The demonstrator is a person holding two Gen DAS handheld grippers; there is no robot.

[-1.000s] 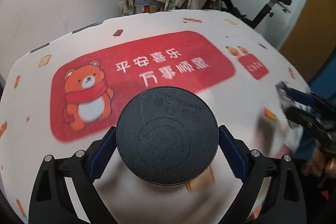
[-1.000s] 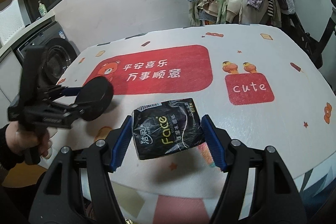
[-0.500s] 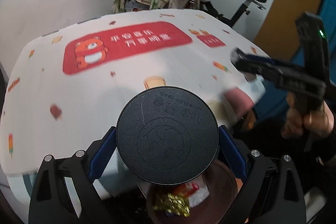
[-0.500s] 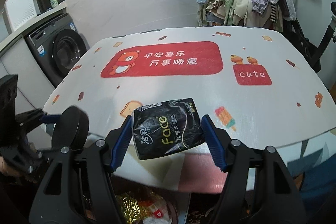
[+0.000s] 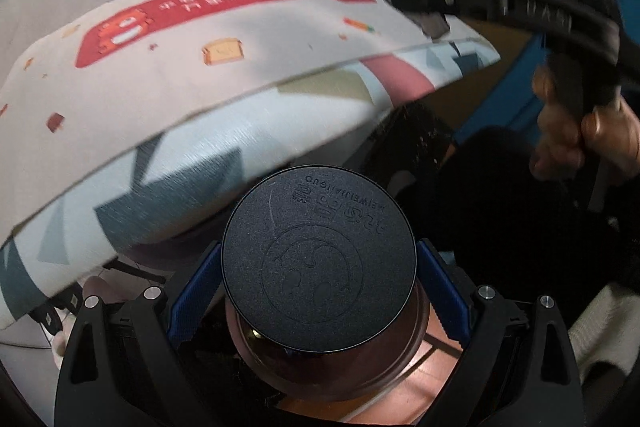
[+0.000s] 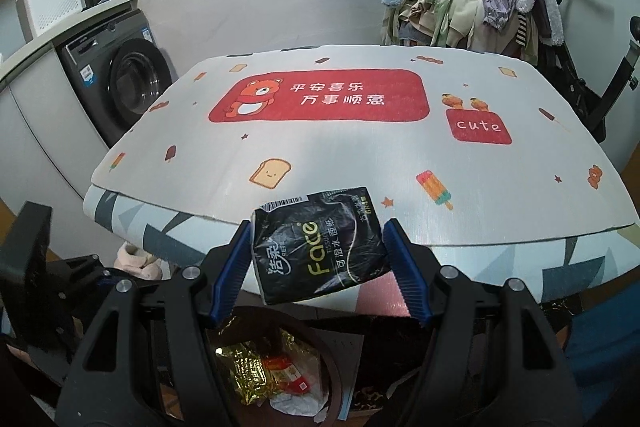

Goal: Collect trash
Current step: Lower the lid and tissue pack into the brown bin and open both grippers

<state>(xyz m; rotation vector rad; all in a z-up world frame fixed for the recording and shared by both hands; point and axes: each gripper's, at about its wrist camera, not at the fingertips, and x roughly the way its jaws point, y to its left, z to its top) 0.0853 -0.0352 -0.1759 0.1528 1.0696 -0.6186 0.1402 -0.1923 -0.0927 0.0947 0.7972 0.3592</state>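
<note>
My left gripper [image 5: 318, 267] is shut on a round black embossed lid [image 5: 318, 243], its blue pads pressing both sides. The lid hangs just off the table's front edge, right above a brown trash bin [image 5: 418, 327] that it mostly hides. My right gripper [image 6: 318, 247] is shut on a black tissue packet [image 6: 320, 255] printed "Face". That packet hangs over the table edge, above the same bin [image 6: 324, 345], which holds a gold foil wrapper [image 6: 240, 367], a red wrapper and white plastic. In the left wrist view a hand holds the right gripper [image 5: 420, 7] at upper right.
The table [image 6: 340, 163] wears a white cloth with a red bear banner and a grey-patterned overhang. A washing machine [image 6: 120, 79] stands at the left. A clothes pile [image 6: 472, 7] and an exercise bike stand behind the table. A pink slipper [image 6: 136, 259] lies on the floor.
Both grippers have drawn back from over the table to beyond its front edge, keeping the lid and the packet. The bin with its trash has come into view beneath them.
</note>
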